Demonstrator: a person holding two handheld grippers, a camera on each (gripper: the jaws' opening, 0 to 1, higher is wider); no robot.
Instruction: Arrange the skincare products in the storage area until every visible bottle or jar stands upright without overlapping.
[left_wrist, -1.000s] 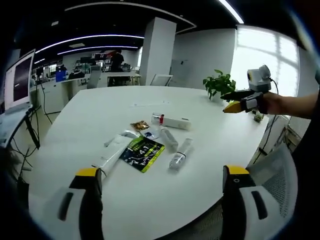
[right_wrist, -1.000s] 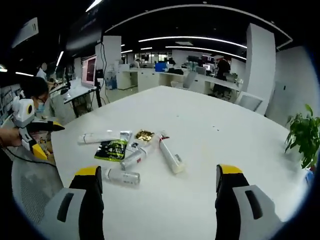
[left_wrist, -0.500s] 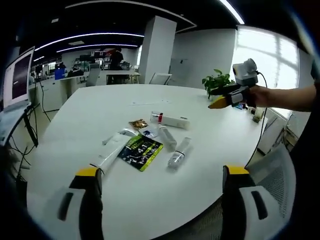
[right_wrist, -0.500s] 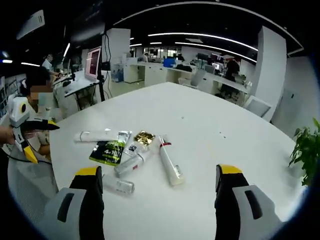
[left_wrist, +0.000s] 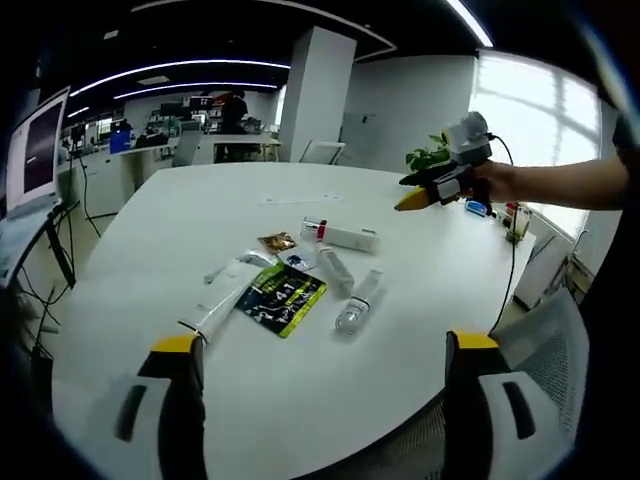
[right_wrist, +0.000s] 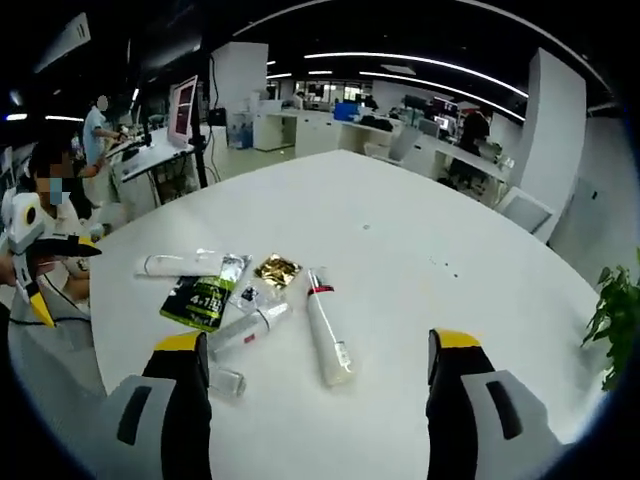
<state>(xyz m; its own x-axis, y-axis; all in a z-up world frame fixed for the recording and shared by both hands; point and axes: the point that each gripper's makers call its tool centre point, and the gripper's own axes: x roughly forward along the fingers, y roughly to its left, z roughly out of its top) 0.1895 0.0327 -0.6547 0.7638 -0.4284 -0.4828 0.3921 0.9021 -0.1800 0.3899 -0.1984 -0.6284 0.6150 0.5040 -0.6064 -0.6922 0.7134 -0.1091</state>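
Open office around a white round tabletop (left_wrist: 200, 215)

A potted plant (left_wrist: 428, 158) stands at the tabletop's far edge, a white pillar (left_wrist: 312, 95) behind it and a bright window (left_wrist: 535, 120) beside. A monitor (right_wrist: 185, 110) sits on a side desk, with rows of desks (right_wrist: 400, 150) beyond and a mesh chair (left_wrist: 545, 370) drawn close.

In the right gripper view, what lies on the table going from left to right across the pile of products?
White tube with silvery end → black and green sachet → gold sachet → white tube with red band.
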